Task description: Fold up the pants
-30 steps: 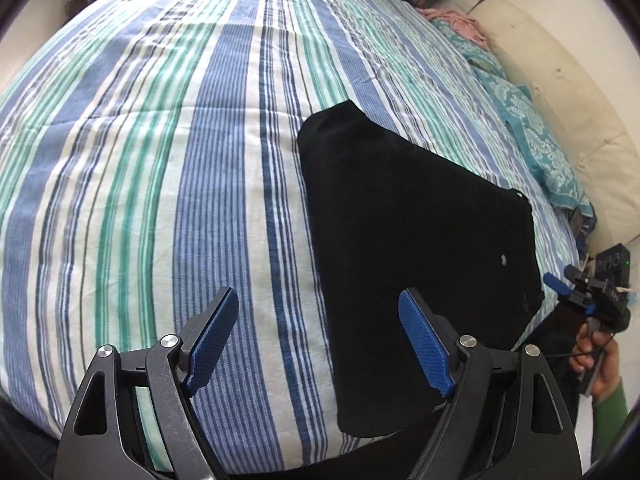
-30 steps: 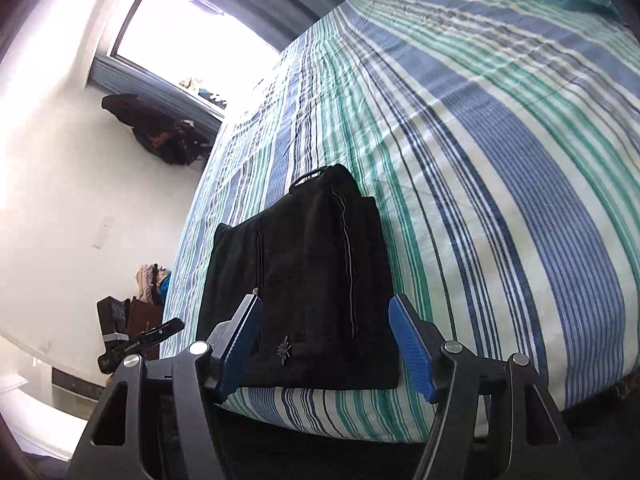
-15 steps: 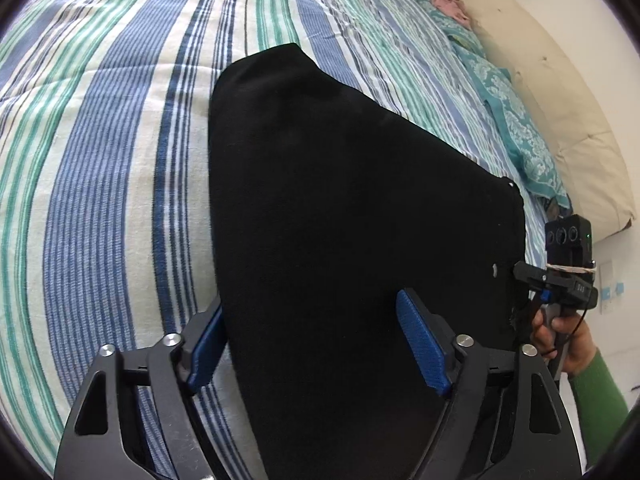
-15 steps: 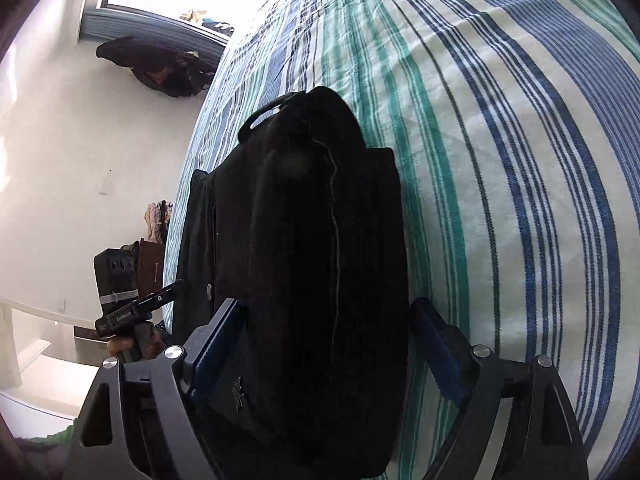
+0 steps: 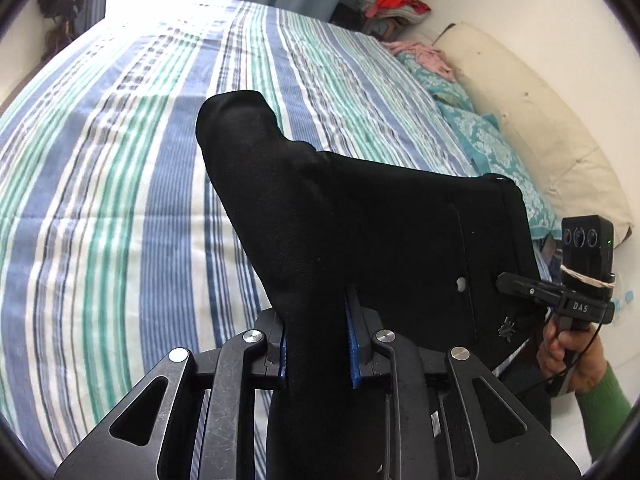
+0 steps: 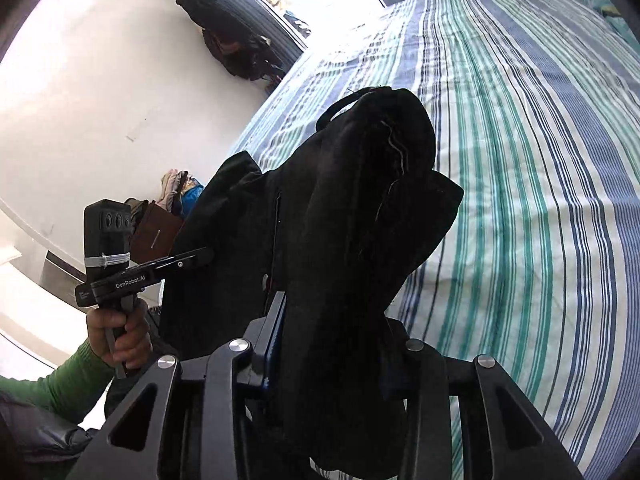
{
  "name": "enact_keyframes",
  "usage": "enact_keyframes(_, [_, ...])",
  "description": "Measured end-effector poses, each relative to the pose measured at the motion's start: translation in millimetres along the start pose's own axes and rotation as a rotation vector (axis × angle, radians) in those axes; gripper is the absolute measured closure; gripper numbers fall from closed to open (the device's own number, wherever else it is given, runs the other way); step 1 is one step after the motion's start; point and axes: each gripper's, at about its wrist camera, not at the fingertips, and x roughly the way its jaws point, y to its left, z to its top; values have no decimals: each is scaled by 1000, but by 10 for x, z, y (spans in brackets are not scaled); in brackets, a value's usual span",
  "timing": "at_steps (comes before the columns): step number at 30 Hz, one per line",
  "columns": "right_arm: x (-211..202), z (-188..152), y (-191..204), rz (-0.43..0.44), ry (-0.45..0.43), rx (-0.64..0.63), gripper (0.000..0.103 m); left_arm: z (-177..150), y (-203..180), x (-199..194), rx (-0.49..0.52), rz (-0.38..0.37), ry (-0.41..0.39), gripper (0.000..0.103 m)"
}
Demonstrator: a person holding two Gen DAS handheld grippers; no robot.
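now both grippers, left gripper and right gripper, clamp the black pants.

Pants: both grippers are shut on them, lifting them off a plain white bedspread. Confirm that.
Not quite. Both the left gripper and the right gripper are shut on the black pants, but the bedspread is striped blue, green and white, not plain white; the left wrist view shows it.

Lettering we can read: "DAS" on the right tool body; "GenRobot.AI" on the left tool body.
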Motion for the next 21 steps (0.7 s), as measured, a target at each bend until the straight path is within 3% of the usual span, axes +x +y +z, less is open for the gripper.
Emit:
enact_keyframes(4, [297, 632, 86, 6, -49, -28, 66, 475, 259, -41, 13, 74, -59, 82])
enact_keyframes(8, [744, 1086, 83, -11, -52, -39, 66, 747, 538, 251, 0, 160, -61, 79])
enact_keyframes(11, [1101, 1201, -195, -85, -6, 29, 55, 697, 780, 771, -9, 351, 32, 52])
enact_keyframes(13, [1317, 1096, -490, -221, 69, 115, 53, 545, 895, 989, 6, 472, 85, 54])
enact_keyframes(14, [1342, 1033, -633, -272, 86, 152, 53, 458, 901, 950, 14, 480, 60, 49])
enact_keyframes(16, [1128, 884, -802, -219, 5, 224, 51, 234, 955, 626, 17, 475, -20, 39])
enact_keyframes(18, [789, 703, -850, -211, -85, 254, 39, 60, 860, 324, 47, 498, -104, 19])
enact_keyframes(19, [625, 614, -834, -229, -115, 250, 33, -13, 807, 176, 70, 509, -147, 16])
enact_keyframes(21, [339, 468, -761, -298, -167, 224, 7, -153, 657, -71, 110, 554, -210, 5])
